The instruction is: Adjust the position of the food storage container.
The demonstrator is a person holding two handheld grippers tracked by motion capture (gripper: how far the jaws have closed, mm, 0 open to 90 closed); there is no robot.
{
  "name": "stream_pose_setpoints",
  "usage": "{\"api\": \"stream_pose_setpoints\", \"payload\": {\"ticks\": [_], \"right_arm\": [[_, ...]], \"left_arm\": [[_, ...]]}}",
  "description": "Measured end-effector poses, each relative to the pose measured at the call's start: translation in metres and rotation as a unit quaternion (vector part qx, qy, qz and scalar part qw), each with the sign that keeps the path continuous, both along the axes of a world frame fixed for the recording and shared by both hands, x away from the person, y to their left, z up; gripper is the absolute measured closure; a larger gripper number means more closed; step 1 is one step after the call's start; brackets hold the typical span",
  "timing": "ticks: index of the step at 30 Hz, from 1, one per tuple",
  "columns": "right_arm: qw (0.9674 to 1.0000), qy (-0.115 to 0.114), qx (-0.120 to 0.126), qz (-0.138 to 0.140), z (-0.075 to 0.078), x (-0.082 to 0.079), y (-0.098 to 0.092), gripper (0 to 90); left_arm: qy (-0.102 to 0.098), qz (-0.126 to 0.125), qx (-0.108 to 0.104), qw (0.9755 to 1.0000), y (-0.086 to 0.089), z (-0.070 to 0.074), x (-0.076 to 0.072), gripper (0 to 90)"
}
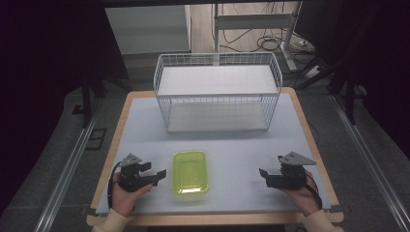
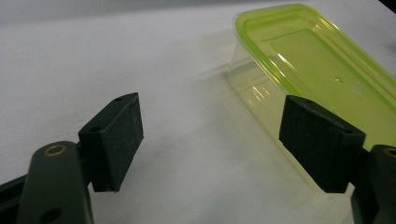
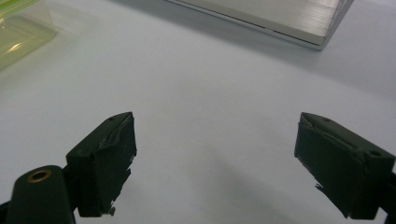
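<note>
1. Green box [image 1: 191, 171] sits lower centre of the table [image 1: 300, 145], lid on — between both hands, likely staged for pickup.
2. Left gripper [image 1: 153, 178] gapes wide, empty, just beside it.
3. Right gripper [image 1: 265, 175] — also wide, empty, farther off.
4. Wire basket [image 1: 217, 92] waits above.

No readable text, labels, brands, numbers or signs found anywhere. Checked the translucent lime-green rectangular plastic container [image 1: 191, 172]: lid plain, only a faint moulded mark, too small to read. Checked the white wire-mesh basket with two shelves [image 1: 217, 92]: unmarked. Checked the pale grey tabletop with wooden edge [image 1: 241, 150]: blank.
</note>
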State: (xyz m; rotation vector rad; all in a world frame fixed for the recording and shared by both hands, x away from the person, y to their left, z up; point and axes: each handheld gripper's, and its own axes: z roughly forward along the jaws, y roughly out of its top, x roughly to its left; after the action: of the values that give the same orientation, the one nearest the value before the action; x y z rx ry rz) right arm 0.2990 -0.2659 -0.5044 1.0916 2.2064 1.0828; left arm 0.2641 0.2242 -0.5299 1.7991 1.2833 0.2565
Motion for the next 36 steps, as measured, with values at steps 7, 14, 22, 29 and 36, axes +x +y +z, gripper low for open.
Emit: {"api": "stream_pose_setpoints", "payload": {"ticks": [7,14,22,29,36], "right_arm": [[0.9999,-0.004,-0.004,0.009,0.000,0.000,0.001,14.2],[0.9997,-0.005,-0.016,0.018,0.001,-0.004,0.007,15.3],[0.9996,-0.003,-0.025,0.014,-0.001,-0.003,0.005,15.2],[0.9994,-0.005,-0.030,0.019,-0.001,-0.004,0.006,15.2],[0.9993,-0.016,-0.025,0.022,0.001,-0.006,0.006,15.2]], "left_arm": [[0.000,-0.004,0.003,1.0000,0.001,0.001,0.000,22.1],[-0.007,0.002,0.009,0.9999,0.008,0.007,-0.005,35.9],[0.014,-0.060,-0.001,0.9981,0.006,0.013,-0.002,78.8],[0.022,-0.084,0.005,0.9962,0.004,0.017,-0.017,89.4],[0.046,-0.131,0.024,0.9900,-0.013,0.007,-0.036,89.4]]}}
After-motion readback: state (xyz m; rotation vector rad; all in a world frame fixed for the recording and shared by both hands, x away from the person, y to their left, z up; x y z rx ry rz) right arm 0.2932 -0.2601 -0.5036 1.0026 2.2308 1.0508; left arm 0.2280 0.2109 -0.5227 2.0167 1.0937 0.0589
